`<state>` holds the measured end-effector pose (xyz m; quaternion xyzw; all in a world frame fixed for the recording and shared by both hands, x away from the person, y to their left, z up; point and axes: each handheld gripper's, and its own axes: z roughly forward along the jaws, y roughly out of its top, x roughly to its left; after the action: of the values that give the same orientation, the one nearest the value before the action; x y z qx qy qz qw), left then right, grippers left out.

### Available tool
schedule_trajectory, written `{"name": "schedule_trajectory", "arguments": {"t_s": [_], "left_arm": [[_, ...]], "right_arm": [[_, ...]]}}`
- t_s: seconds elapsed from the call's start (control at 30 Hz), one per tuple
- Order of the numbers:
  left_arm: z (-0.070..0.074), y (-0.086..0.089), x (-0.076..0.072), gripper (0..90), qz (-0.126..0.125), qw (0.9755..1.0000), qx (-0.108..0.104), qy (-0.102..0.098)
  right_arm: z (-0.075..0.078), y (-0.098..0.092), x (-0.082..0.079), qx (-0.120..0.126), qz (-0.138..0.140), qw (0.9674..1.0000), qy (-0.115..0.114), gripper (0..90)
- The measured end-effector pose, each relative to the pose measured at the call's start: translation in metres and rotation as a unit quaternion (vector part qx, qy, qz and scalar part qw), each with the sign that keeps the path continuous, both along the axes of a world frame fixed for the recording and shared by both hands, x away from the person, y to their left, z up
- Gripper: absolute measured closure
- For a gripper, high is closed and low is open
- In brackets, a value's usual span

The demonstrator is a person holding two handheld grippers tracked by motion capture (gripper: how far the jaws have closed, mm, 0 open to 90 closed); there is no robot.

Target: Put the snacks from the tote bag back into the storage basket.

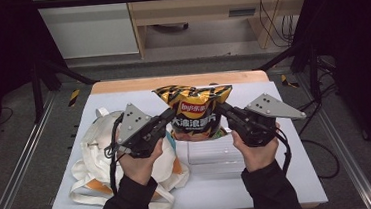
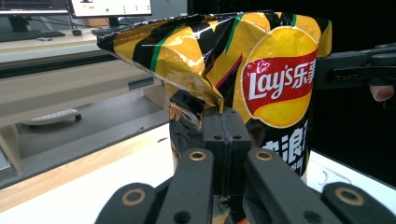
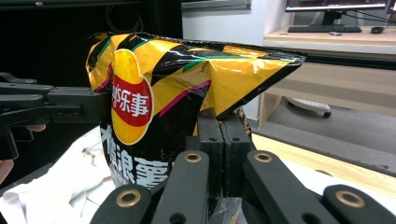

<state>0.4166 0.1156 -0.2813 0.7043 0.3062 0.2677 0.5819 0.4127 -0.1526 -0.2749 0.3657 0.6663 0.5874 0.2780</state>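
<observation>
A yellow and black Lay's crisp bag hangs upright above the white table, held from both sides. My left gripper is shut on the bag's left edge, and my right gripper is shut on its right edge. In the left gripper view the closed jaws pinch the bag at its side seam, with the left gripper just below the crumpled top. In the right gripper view the bag is pinched the same way by the right gripper.
A white cloth tote bag with orange patches lies on the table under my left hand. A clear plastic box sits on the table below the crisp bag. Dark frame posts stand at both sides, and a wooden desk is beyond the far edge.
</observation>
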Motion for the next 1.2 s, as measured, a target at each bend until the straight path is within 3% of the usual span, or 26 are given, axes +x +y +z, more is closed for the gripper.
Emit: {"name": "schedule_trajectory", "arguments": {"t_s": [0.63,1.2], "left_arm": [[-0.025,-0.047,0.019,90.0,-0.019,0.9997,0.011,0.012],[-0.055,-0.059,0.038,90.0,-0.019,0.9989,0.017,0.038]], "right_arm": [[-0.024,-0.043,0.004,-0.001,-0.033,0.9992,0.020,89.3],[-0.053,-0.054,0.022,-0.012,-0.044,0.9976,0.053,89.1]]}}
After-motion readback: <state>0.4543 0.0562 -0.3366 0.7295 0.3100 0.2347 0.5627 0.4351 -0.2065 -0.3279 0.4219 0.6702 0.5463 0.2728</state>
